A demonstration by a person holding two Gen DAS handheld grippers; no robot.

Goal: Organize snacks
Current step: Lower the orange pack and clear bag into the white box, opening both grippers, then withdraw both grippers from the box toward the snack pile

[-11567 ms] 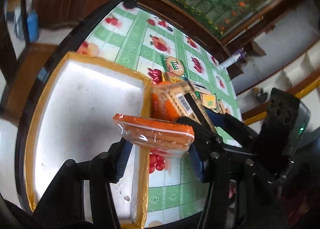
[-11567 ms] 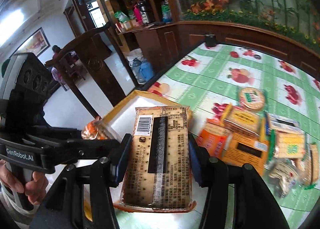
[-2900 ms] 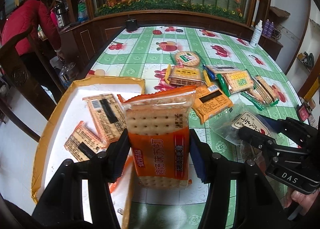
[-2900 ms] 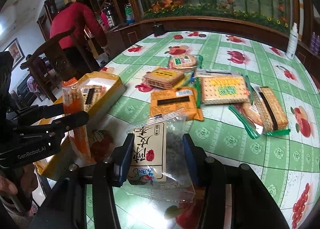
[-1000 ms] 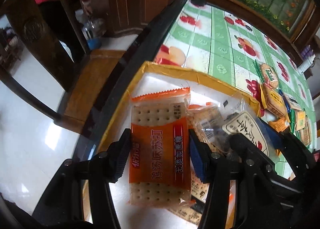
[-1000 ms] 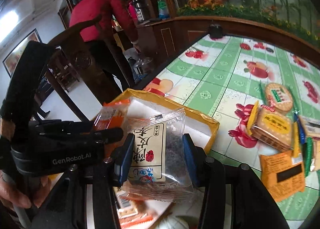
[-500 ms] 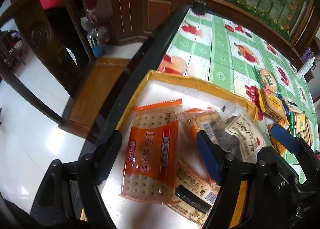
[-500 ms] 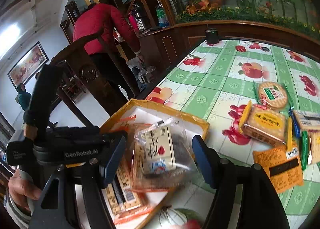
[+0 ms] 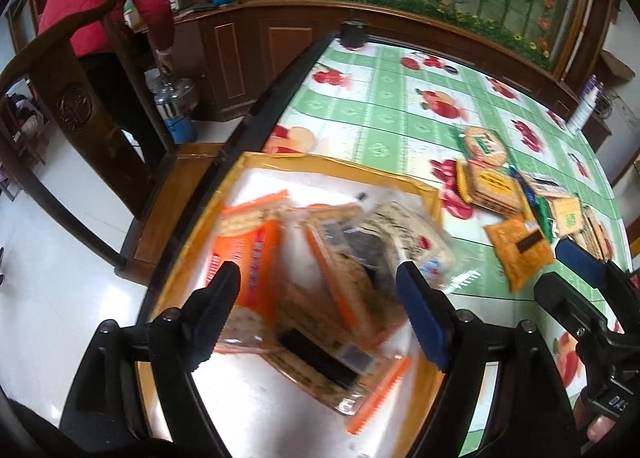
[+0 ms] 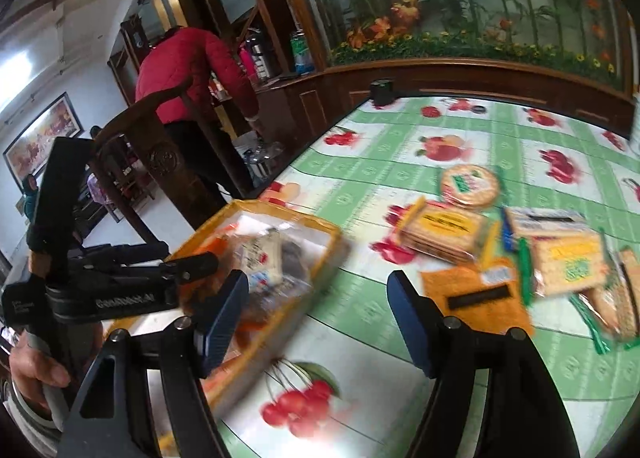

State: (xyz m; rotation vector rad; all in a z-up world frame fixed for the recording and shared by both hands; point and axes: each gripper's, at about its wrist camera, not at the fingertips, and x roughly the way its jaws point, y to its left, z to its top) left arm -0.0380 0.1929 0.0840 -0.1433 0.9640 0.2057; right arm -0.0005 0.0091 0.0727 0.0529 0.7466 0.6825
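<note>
Snacks: part already in the yellow-rimmed tray (image 9: 424, 187) at the counter's near-left corner, the rest loose toward the right edge.

Left wrist view: left gripper (image 9: 316, 310) over the tray, fingers have just been opening and now stand wide, nothing pressed between them. Orange cracker pack (image 9: 256, 254) lies flat in the tray below, beside the clear bag with the white label (image 9: 404, 234) and a few more packs (blurred, can't count them). Right gripper's blue fingers (image 9: 580, 258) show at the right edge. My read: drop is done, so lift straight up and clear of the tray rim before swinging, else a finger could drag a pack out.

Right wrist view: right gripper (image 10: 316, 318) is off the tray over the green fruit-print counter (image 10: 400, 161), fingers also just opened, wide and empty. Left gripper (image 10: 172, 270) sits to its left above the tray. Ahead: orange pack (image 10: 476, 298) nearest, brown cracker pack (image 10: 444, 234) and round biscuit pack (image 10: 470, 185) behind, yellow-green pack (image 10: 572, 262) to the right. Next pick looks like the orange pack: it's flat and thin, so come in low across its short side with fingers kept wide. The packs overlap at the edges (risk of grabbing two), so pick the free edge.
</note>
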